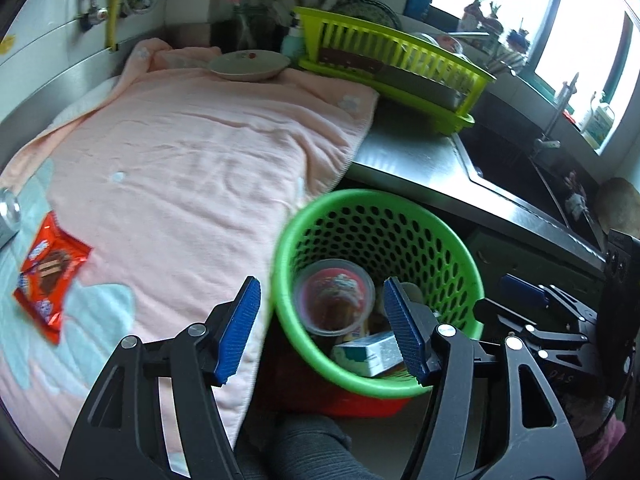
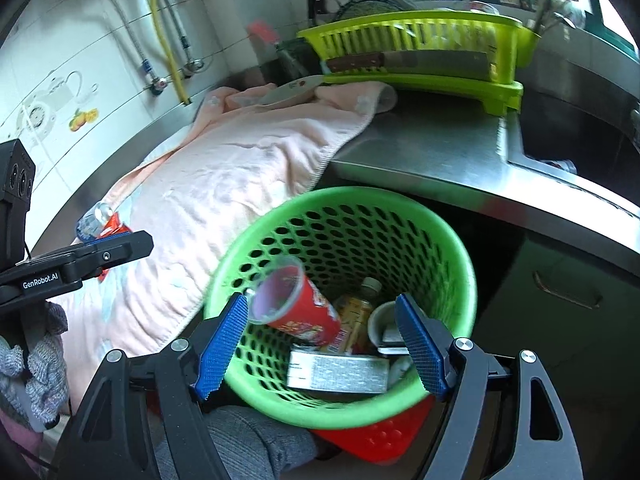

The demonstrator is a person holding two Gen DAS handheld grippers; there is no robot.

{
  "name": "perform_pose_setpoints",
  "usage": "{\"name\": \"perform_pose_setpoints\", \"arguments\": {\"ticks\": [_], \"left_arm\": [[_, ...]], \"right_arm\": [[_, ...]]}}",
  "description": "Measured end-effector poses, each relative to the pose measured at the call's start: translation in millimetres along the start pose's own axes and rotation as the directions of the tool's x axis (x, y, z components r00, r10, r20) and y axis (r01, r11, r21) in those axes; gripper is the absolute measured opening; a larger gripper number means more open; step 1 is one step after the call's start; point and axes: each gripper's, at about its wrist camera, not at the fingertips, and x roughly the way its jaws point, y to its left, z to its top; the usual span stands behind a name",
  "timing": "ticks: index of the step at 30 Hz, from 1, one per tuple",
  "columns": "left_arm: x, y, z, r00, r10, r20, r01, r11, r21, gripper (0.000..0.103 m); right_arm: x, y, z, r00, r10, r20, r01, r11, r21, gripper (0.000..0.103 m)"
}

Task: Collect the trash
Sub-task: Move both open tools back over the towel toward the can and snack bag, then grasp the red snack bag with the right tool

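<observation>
Pink towel (image 1: 192, 152) covers your steel counter; the orange snack wrapper (image 1: 50, 272) lies flat near its left end. Both the left gripper (image 1: 324, 328) and right gripper (image 2: 320, 348) hang open and empty over the green basket (image 1: 280, 264). Expect light, crinkly, slippery foil: pinch 1 raised edge.

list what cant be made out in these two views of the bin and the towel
- Bottom of the green bin: both wrist views; the red tube, grey box and bottle cover it.
- Can on the towel: left wrist view; cut off by the left edge, label unreadable.
- Orange wrapper: right wrist view; mostly behind the left gripper.
- Sink interior: both views; dark.
</observation>
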Motion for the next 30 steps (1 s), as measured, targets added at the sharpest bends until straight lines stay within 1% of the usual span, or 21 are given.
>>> {"name": "perform_pose_setpoints", "arguments": {"ticks": [7, 13, 18, 24, 30], "left_arm": [[-30.7, 57.0, -2.5, 0.996, 0.087, 0.03, -0.085, 0.994, -0.064, 0.063], [-57.0, 108.8, -6.6, 0.987, 0.155, 0.048, -0.148, 0.981, -0.126, 0.063], [-82.6, 154.5, -11.8, 0.972, 0.225, 0.06, -0.213, 0.962, -0.169, 0.064], [-108.7, 204.8, -20.0, 0.953, 0.295, 0.064, -0.275, 0.936, -0.22, 0.064], [-130.0, 240.6, -21.5, 0.933, 0.351, 0.073, -0.323, 0.912, -0.253, 0.064]], "right_arm": [[12.4, 42.2, 11.2, 0.998, 0.053, -0.017, -0.054, 0.997, -0.053, 0.075], [31.7, 93.7, 17.8, 0.993, 0.105, -0.057, -0.111, 0.987, -0.114, 0.075], [47.9, 138.9, 20.1, 0.986, 0.142, -0.09, -0.155, 0.975, -0.157, 0.075], [71.8, 195.9, 23.7, 0.97, 0.197, -0.143, -0.221, 0.959, -0.178, 0.075], [98.4, 251.9, 30.7, 0.946, 0.253, -0.201, -0.286, 0.944, -0.162, 0.075]]}}
